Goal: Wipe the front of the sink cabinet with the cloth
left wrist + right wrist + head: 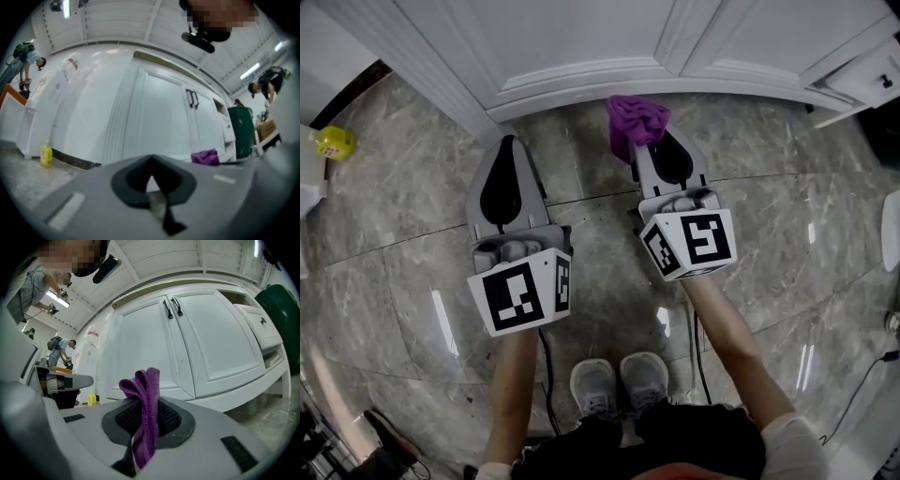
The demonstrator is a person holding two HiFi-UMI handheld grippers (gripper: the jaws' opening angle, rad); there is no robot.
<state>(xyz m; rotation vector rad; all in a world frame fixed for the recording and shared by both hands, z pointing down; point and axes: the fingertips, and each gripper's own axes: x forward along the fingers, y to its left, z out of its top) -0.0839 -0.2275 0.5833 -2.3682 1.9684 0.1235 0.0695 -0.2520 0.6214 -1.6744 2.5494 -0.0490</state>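
A purple cloth (636,122) is pinched in my right gripper (649,141), bunched up just short of the base of the white sink cabinet (581,47). In the right gripper view the purple cloth (143,413) sticks up between the shut jaws, with the cabinet's two doors (206,343) and their dark handles (172,307) ahead. My left gripper (508,150) is level with it on the left, shut and holding nothing. In the left gripper view the cabinet front (154,117) fills the middle and the cloth (205,157) shows at the right.
A yellow bottle (333,142) stands on the grey marble floor (403,234) at the far left. A drawer (874,80) of the cabinet is at the right. The person's shoes (621,382) are behind the grippers. A green bin (281,310) stands right of the cabinet.
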